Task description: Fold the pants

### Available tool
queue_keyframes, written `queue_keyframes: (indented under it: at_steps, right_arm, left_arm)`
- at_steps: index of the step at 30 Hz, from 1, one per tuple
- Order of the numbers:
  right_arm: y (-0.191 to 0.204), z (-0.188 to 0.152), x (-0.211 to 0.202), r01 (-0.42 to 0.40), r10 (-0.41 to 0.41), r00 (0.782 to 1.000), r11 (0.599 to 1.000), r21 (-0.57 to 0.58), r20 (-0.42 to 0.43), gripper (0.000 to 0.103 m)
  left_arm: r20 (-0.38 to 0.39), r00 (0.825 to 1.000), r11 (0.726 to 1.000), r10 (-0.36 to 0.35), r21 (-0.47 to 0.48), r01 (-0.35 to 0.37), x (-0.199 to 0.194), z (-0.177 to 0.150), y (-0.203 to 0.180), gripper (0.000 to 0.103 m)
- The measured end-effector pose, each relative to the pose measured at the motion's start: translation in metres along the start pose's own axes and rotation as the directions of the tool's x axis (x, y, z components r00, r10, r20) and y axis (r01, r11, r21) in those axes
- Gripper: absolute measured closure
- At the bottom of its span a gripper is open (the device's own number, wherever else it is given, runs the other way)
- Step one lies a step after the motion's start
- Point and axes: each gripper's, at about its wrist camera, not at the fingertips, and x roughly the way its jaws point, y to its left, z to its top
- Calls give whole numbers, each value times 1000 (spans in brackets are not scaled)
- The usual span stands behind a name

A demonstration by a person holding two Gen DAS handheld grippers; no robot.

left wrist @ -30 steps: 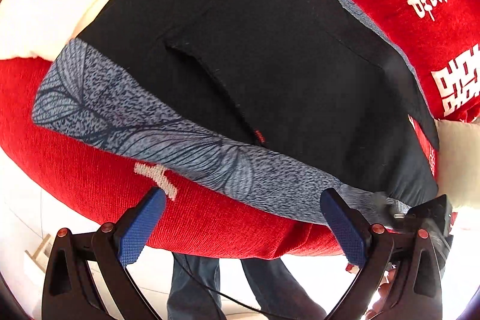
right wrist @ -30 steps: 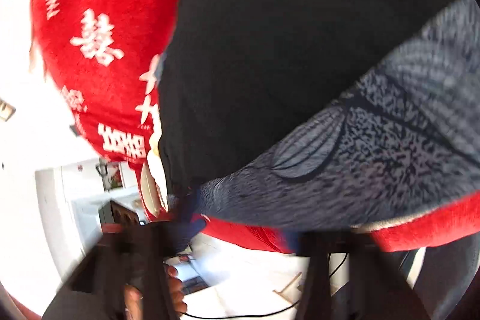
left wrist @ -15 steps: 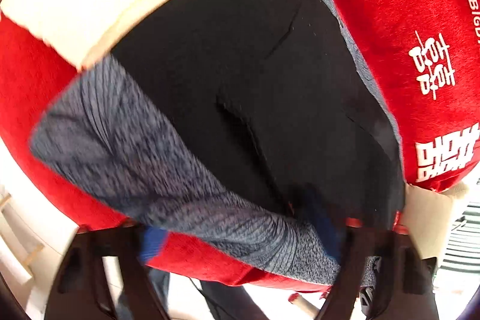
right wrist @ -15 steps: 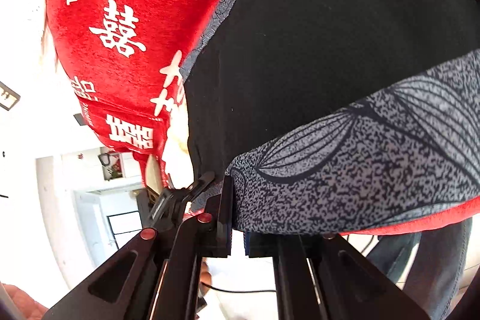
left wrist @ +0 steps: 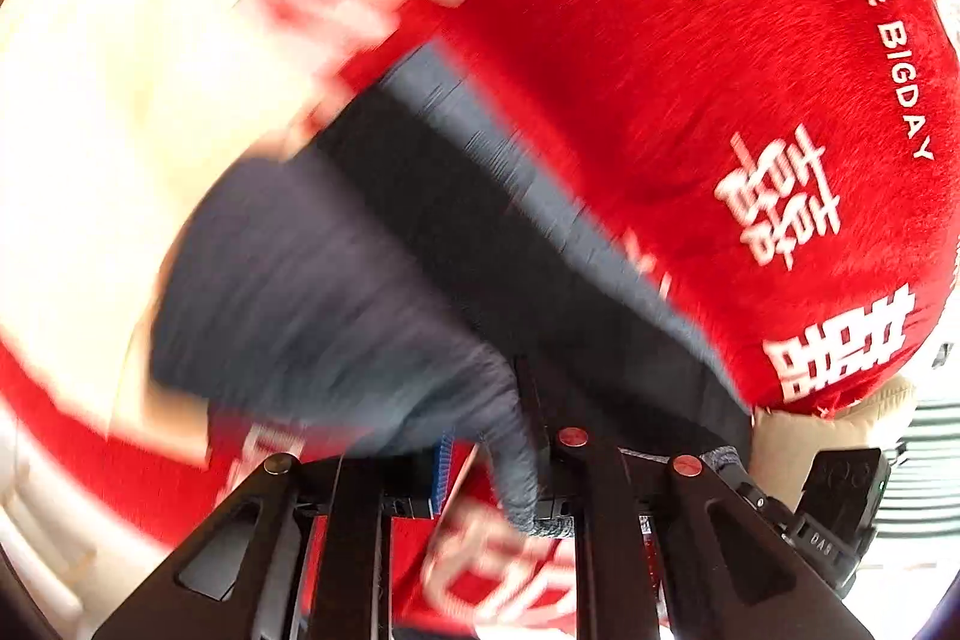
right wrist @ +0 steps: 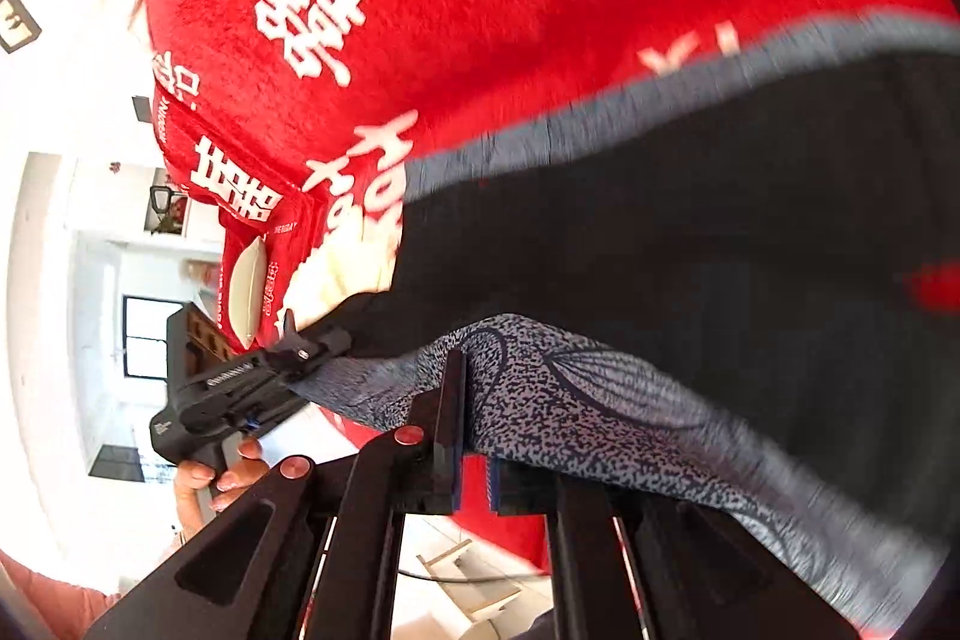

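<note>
Both the left gripper (left wrist: 486, 466) and right gripper (right wrist: 474, 454) now pinch the black pants' (right wrist: 690, 244) speckled grey waistband (right wrist: 570, 400), lifted since earlier off the plush red blanket (right wrist: 480, 10).

**Both grippers pinched on the waistband**

The left gripper (left wrist: 486, 466) has its fingers drawn nearly together on a fold of the pants' (left wrist: 420, 244) grey patterned waistband (left wrist: 336, 304), at its edge. The right gripper (right wrist: 474, 436) is likewise clamped on the waistband edge. Beside the band's far end, a bare hand (right wrist: 222, 472) grips the other tool's black handle.
</note>
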Motion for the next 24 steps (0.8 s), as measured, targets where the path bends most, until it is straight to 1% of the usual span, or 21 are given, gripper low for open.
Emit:
queue_keyframes:
  at_steps: [2,5,7,8,9,11,12,14,15,16,17,18,19,20,22,23,24]
  right_arm:
    - [-8,39,10,12,-12,1000,1000,-8,-18,98]
    - [-29,88,35,31,-31,998,1000,3,-52,97]
    - [-50,115,59,37,-32,995,998,48,-92,97]
    - [-58,124,68,43,-36,993,997,57,-109,97]
    - [-66,131,78,57,-49,991,997,58,-128,97]
    - [-80,143,97,77,-68,985,995,55,-161,97]
    - [-86,146,105,86,-76,982,995,51,-174,97]
    - [-98,151,116,87,-74,978,994,59,-195,97]
    - [-103,151,116,80,-65,978,995,68,-196,97]
    - [-107,151,116,66,-49,979,994,82,-198,97]
    - [-109,151,115,54,-35,979,994,93,-201,97]
    - [-111,153,115,46,-24,978,994,102,-205,96]
    - [-112,154,114,41,-17,977,993,110,-212,95]
    - [-112,156,112,38,-12,976,993,114,-218,90]
    - [-110,158,105,32,-9,977,994,106,-212,71]
    - [-105,159,98,21,-1,980,995,98,-197,46]
    - [-98,158,91,5,11,984,996,91,-178,23]
  left_arm:
    - [24,999,998,41,51,-42,21,30,-19,84]
    - [31,994,989,108,97,-111,61,65,-31,84]
    - [20,987,982,161,93,-162,92,82,-30,84]
    - [14,983,979,182,85,-183,104,88,-27,80]
    - [10,980,977,201,76,-201,117,93,-23,79]
    - [2,975,972,222,73,-221,133,95,-21,75]
    - [7,974,971,225,77,-225,136,97,-22,71]
    - [-3,973,970,230,83,-229,133,97,-25,66]
    - [-16,971,968,237,90,-235,129,99,-28,60]
    - [-11,969,964,246,102,-244,123,100,-31,55]
    - [9,964,957,267,117,-266,115,101,-36,42]
    - [45,947,936,318,142,-321,101,101,-42,24]
    - [71,939,926,336,156,-343,93,99,-46,20]
    - [92,933,916,349,175,-360,85,97,-51,20]
    - [104,918,893,382,214,-395,75,90,-60,20]
    - [110,912,883,395,229,-410,74,85,-65,20]
    - [115,904,866,413,258,-428,73,75,-71,20]
